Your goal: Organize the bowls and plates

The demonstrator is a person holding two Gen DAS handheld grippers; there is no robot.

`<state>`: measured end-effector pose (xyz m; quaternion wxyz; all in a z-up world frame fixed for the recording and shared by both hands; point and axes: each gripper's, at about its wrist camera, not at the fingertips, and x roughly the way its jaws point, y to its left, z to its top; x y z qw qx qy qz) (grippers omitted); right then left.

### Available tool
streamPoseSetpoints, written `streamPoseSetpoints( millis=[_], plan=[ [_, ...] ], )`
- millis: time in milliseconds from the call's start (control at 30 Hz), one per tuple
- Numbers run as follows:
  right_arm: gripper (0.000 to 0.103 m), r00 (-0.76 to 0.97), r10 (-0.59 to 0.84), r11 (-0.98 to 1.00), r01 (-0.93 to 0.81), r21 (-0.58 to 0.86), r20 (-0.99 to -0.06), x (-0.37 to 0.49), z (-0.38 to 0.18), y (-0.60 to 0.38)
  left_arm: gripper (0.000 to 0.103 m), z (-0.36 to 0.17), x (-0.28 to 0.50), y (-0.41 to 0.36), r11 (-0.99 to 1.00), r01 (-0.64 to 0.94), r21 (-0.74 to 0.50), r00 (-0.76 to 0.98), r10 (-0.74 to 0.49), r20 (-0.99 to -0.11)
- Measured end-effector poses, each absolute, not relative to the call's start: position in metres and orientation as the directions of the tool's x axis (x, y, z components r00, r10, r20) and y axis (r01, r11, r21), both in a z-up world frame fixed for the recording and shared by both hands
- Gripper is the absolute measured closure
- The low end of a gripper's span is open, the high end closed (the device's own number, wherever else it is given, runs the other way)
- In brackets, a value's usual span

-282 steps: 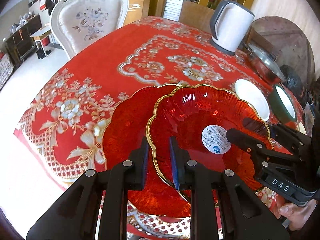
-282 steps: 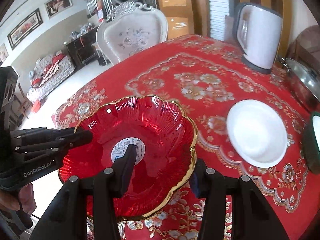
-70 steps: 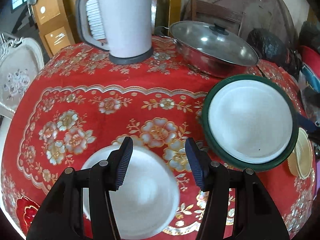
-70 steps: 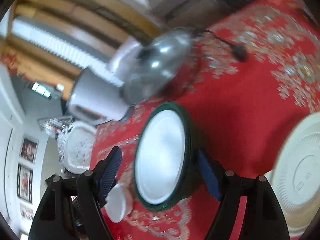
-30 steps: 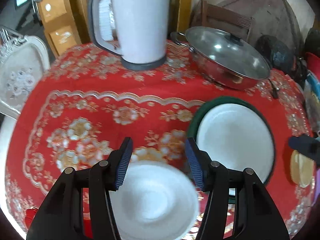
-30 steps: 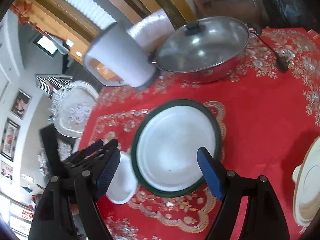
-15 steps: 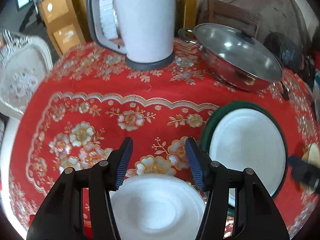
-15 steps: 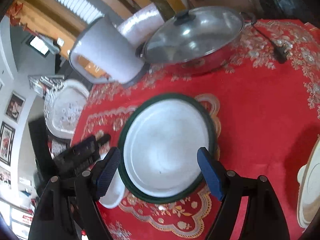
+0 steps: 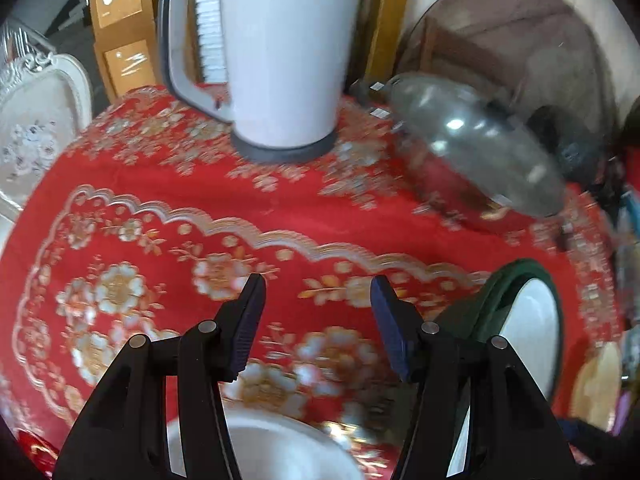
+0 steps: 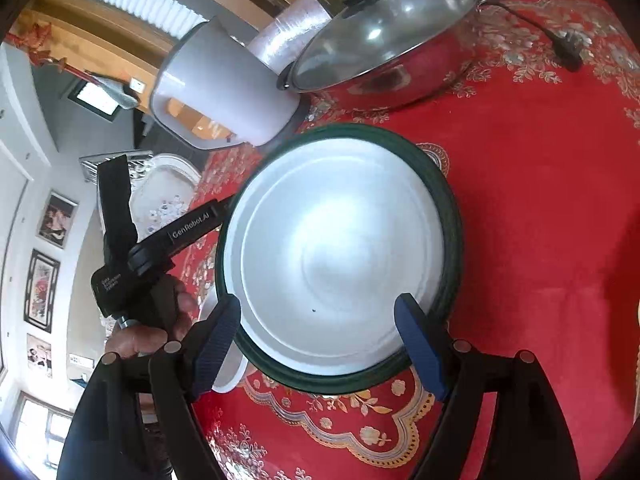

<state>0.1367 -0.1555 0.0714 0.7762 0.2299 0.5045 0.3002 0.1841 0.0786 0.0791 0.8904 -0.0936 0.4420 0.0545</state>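
Your right gripper [image 10: 316, 344] stands spread wide with nothing pinched, its blue pads either side of the near rim of the green-rimmed plate [image 10: 340, 256], which lies flat on the red tablecloth [image 10: 540, 200]. A second ago that plate sat further off and smaller between the fingers; it now fills the gap, so you have come down onto it and a grab of its near edge looks like the next step. Your left gripper [image 9: 316, 320] is also parted and empty, with bare cloth between its pads. The small white plate [image 9: 272, 448], which lay between those fingers a second ago, has slid to the bottom edge of the left view, under the gripper, so the left hand has moved past it towards the white kettle [image 9: 280, 52] and the lidded steel pan [image 9: 476, 160]. In the right view the small plate [image 10: 224, 372] peeks out just beside the green one. Neither dish is lifted yet.
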Motion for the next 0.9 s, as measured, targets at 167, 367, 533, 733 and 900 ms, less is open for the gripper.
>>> streamPoseSetpoints(
  millis=[167,367,533,733,900],
  plan=[
    [0.024,0.242,0.647,0.761,-0.257,0.596,-0.723,0.120,0.062,-0.157,0.048,0.123,0.155,0.054,0.992,-0.083,-0.098,0.679,-0.016,-0.734],
    [0.022,0.250,0.652,0.758,-0.185,0.625,-0.716,0.077,0.058,-0.194,0.048,0.145,0.129,0.035,0.997,-0.013,-0.075,0.710,-0.044,-0.703],
    [0.021,0.307,0.571,0.821,-0.220,0.526,-0.762,0.032,0.080,-0.214,0.048,0.131,0.120,0.020,0.998,0.015,-0.062,0.686,-0.056,-0.726],
    [0.021,0.280,0.596,0.800,-0.125,0.586,-0.753,0.037,0.063,-0.232,0.048,0.126,0.109,0.013,0.997,0.034,-0.064,0.671,-0.071,-0.738],
    [0.020,0.467,0.629,0.765,-0.230,0.602,-0.621,0.050,0.136,-0.238,0.048,0.130,0.104,0.020,0.997,0.023,-0.080,0.673,-0.075,-0.736]
  ],
)
